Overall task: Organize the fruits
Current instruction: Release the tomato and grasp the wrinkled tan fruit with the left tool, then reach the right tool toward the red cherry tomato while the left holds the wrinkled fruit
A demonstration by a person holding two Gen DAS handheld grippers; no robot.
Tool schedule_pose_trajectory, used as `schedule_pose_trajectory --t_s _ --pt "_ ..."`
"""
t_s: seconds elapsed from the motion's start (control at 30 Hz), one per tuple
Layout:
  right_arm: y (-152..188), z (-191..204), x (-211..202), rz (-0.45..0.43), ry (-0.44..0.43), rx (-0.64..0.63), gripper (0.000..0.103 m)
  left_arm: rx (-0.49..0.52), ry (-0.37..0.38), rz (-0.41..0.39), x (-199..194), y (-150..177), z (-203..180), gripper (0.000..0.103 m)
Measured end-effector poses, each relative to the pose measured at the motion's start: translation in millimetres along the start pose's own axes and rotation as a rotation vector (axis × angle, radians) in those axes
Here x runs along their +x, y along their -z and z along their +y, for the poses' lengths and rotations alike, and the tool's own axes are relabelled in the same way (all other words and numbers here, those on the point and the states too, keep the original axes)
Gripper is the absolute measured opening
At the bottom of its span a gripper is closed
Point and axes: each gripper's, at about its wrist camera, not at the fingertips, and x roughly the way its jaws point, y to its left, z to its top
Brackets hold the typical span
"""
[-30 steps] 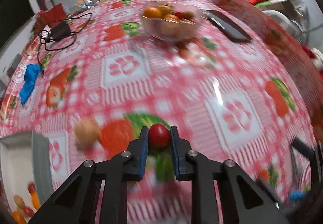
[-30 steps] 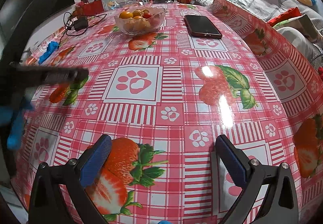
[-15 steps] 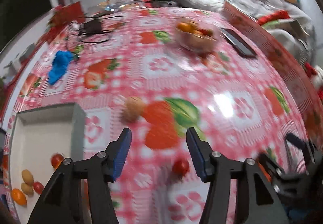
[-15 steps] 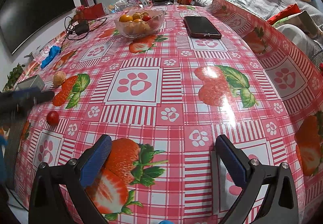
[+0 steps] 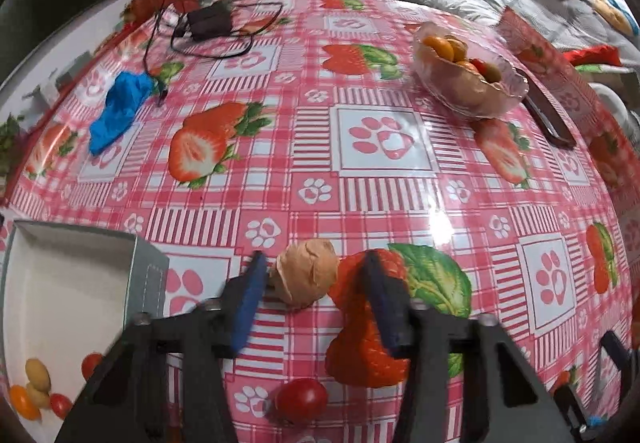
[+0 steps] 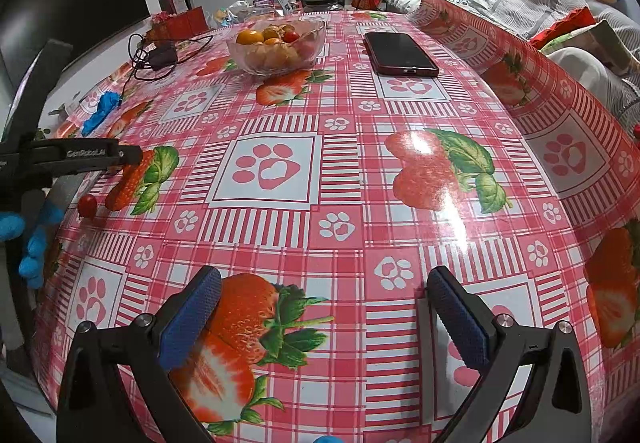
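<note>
My left gripper [image 5: 314,275] is open, its fingers on either side of a tan wrinkled fruit [image 5: 306,273] on the tablecloth. A red cherry tomato [image 5: 301,400] lies loose on the cloth under the gripper; it also shows in the right wrist view [image 6: 87,205]. A white box [image 5: 60,307] at the left holds several small red, orange and yellow fruits [image 5: 34,389]. A glass bowl of fruit [image 5: 468,73] stands farther back; in the right wrist view the bowl [image 6: 276,45] is at the far centre. My right gripper [image 6: 322,307] is open and empty above the table's near edge.
A dark phone [image 6: 400,53] lies right of the bowl. A blue cloth [image 5: 118,107] and a black charger with cable [image 5: 210,23] lie at the far left. The left gripper's arm [image 6: 68,157] shows at the left edge of the right wrist view.
My left gripper let go of the cherry tomato, which dropped onto the cloth. The gripper opened and moved forward around the tan fruit. The right gripper has not moved.
</note>
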Motion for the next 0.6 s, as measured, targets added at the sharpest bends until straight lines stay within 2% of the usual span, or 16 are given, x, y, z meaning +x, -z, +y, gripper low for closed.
schedule_pose_trajectory --t_s 0.03,0.17,0.23,0.4,0.6 --pt "0.1 0.2 -0.1 0.001 0.002 -0.001 0.103 0.013 0.013 0.001 -1.1 0.5 -2.0 0.030" --pt "0.0 0.3 0.4 0.002 0.004 -0.002 0.103 0.085 0.048 0.000 -11.8 15.8 -19.7 0.029" --pt "0.3 0.1 0.8 0.003 0.006 -0.004 0.103 0.142 0.061 -0.012 -21.1 31.1 -34.7 0.029" --pt "0.3 0.1 0.6 0.002 0.003 -0.001 0.103 0.203 0.096 -0.025 -43.3 67.1 -53.6 0.029" --pt "0.1 1.0 1.8 0.007 0.012 -0.008 0.103 0.180 0.103 -0.014 -67.7 104.9 -43.0 0.029"
